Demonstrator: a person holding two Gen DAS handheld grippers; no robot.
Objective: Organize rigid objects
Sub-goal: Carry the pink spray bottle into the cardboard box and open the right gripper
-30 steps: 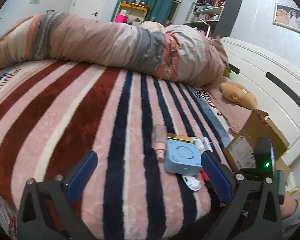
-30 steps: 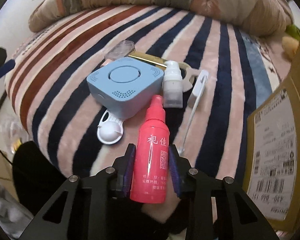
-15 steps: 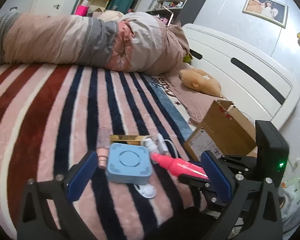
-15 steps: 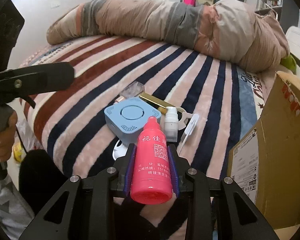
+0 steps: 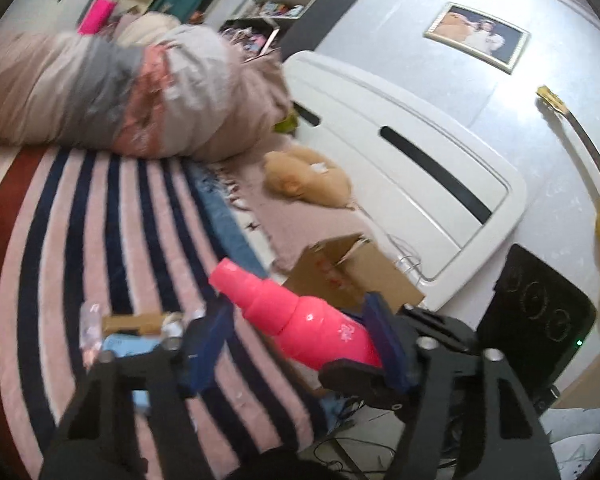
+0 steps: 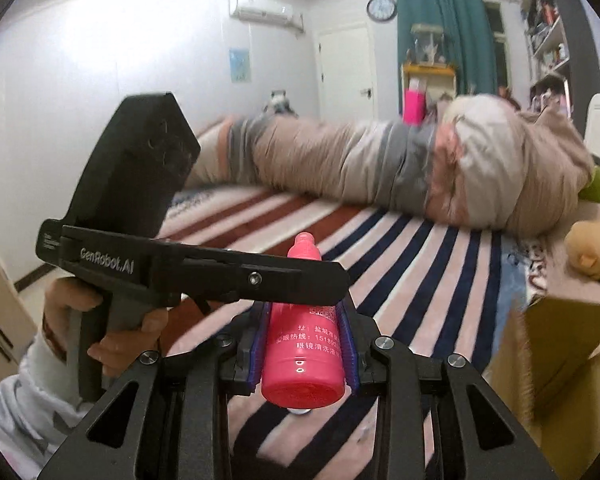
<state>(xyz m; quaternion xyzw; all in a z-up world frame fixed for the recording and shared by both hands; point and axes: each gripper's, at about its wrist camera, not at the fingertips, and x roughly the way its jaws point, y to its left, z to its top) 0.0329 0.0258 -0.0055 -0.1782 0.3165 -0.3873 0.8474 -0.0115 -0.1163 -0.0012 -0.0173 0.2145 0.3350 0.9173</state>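
Pink plastic spray bottle (image 6: 302, 356) sits clamped in my right gripper (image 6: 303, 344), above the striped plush blanket (image 6: 412, 272); my left gripper (image 5: 296, 328) has just been closing around it, pads not visibly pressing.

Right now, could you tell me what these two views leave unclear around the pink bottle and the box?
- Left wrist view: whether the left tongs touch the pink bottle; motion blur.
- Right wrist view: the bottle's middle, hidden behind the left tongs.
- Cardboard box contents: only its outer wall and flap show.
- Small items on the blanket: blurred, partly behind a finger.
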